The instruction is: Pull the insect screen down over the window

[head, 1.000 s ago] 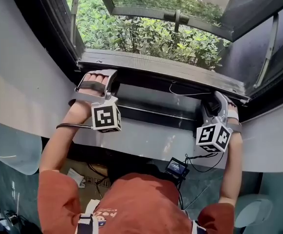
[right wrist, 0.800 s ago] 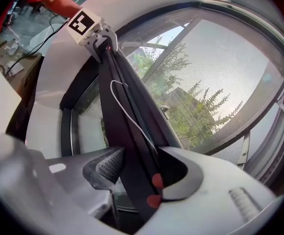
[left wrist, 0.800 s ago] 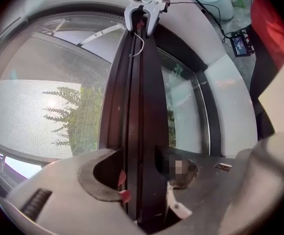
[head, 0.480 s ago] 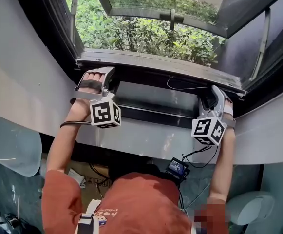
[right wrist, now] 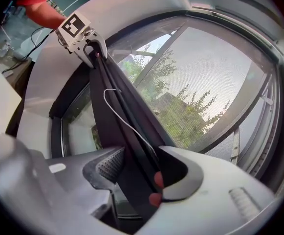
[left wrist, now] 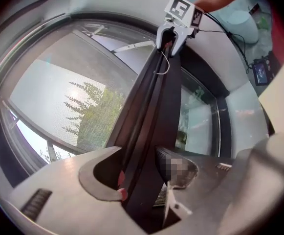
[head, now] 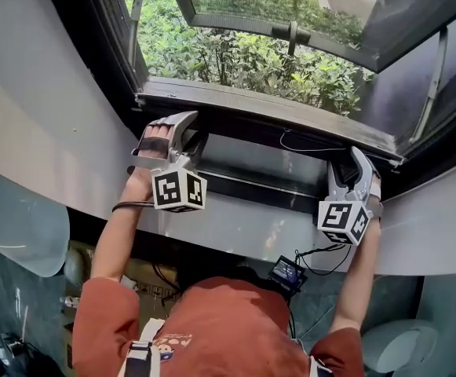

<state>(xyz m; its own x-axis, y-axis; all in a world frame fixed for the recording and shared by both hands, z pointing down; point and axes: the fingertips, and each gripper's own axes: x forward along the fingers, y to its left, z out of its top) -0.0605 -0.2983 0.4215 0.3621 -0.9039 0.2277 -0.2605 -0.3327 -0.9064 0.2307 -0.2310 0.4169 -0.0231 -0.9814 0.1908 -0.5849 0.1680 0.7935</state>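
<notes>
Head view: we find the insect screen's pull bar (head: pixel 267 124) lying crosswise low in the window frame (head: pixel 82 45), its long axis running from the left hand-held gripper (head: pixel 179 132) to the right hand-held gripper (head: pixel 352 163). Each takes one end: the left gripper view shows its jaws clamped on the dark bar, and the right gripper view shows the same. Mesh (right wrist: pixel 205 77) stretches above the bar. The bottom rail (head: pixel 243 185) lies just below the bar, toward the person, with a narrow strip of pane between. We judge the pull left to make runs square to the bar, toward that rail. Neither hand looks nearer, so both ends should descend evenly or the bar may skew.
</notes>
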